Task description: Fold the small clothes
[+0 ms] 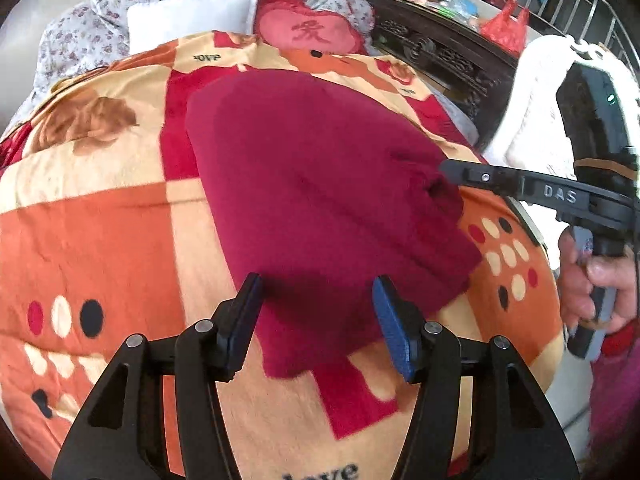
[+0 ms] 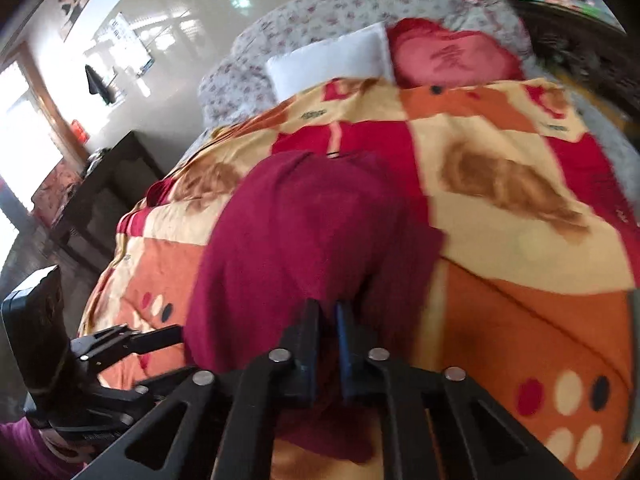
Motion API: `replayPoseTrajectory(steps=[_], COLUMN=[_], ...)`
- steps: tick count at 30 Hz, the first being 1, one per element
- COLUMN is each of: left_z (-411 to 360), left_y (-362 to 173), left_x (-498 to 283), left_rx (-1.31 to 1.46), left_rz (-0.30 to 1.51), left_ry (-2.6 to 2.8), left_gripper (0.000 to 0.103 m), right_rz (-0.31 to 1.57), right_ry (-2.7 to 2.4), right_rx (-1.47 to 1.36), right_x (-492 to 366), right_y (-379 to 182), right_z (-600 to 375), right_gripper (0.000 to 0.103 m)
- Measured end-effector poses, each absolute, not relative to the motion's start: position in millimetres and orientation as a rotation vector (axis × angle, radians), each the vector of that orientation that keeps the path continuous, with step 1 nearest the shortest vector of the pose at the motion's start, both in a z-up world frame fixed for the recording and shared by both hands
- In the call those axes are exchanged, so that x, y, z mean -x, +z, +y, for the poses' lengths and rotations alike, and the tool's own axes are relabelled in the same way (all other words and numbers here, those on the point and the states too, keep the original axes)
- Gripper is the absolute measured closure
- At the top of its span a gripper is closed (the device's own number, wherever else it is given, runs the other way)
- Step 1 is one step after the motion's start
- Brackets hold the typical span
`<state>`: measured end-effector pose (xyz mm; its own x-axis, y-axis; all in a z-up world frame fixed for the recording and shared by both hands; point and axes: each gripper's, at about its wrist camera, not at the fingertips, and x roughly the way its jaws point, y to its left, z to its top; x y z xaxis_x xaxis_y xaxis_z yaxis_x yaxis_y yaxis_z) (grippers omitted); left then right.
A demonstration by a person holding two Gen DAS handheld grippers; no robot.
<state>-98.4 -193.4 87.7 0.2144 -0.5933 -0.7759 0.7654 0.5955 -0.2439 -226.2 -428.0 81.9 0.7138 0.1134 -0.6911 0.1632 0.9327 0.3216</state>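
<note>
A bed fills both views, covered by one fleece blanket [image 1: 100,216] in orange, cream and red blocks with dots. On it lies a single dark red garment [image 1: 320,184], spread over the middle of the blanket.

The left gripper [image 1: 318,300] hovers at the garment's near edge with its two blue-padded fingers [image 1: 394,332] spread wide, the cloth lying under the gap between them and nothing pinched. The right gripper [image 2: 328,320] has its fingers drawn close together on a raised bunch of the garment's cloth; red fabric shows in the narrow slit between the pads and humps up just ahead of them. In the left view its tip meets the garment's right edge, where the cloth puckers.

Outward from the garment, bare blanket shows on all sides, broadest to the left in the left view. The bed's right edge falls away just beyond the right gripper's handle and the person's hand [image 1: 592,284].

At the head of the bed sit one white pillow [image 1: 192,16], one red heart-shaped cushion [image 1: 308,32] and a floral quilt [image 1: 80,32] bunched behind them. A dark carved wooden cabinet [image 1: 444,56] stands beside the bed, with a red plastic bag [image 1: 506,26] on top; what the bag holds cannot be told.
</note>
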Motion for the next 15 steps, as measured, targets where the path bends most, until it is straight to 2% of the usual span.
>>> replayPoseTrajectory(steps=[4,8,10,12,13,15], left_z=[-187.8,-180.7,-179.2,-178.2,-177.7,-176.1], left_y=[72.6,73.9,79.2,83.1,84.3,85.3], left_x=[99.9,97.2,98.2,97.8,97.4,96.4], left_rx=[-0.243,-0.202,-0.203,-0.196,-0.187,-0.17], left_rz=[1.0,1.014,0.993,0.982,0.982,0.99], left_ry=[-0.924,-0.916,-0.914,-0.91,-0.907,-0.9], left_gripper=[0.046,0.046,0.046,0.046,0.046,0.046], right_rz=[0.863,0.714,0.683,0.677,0.674,0.694], right_ry=[-0.144,-0.068,-0.007,0.043,0.091,0.147], right_rx=[-0.438,-0.516,-0.465,-0.441,-0.431,-0.405], right_x=[245.5,284.1,292.9,292.6,290.6,281.0], right_y=[47.2,65.9,84.3,93.5,96.1,95.1], right_z=[-457.9,-465.5,-452.5,-438.3,-427.1,-409.4], right_gripper=[0.103,0.101,0.091,0.063,0.058,0.058])
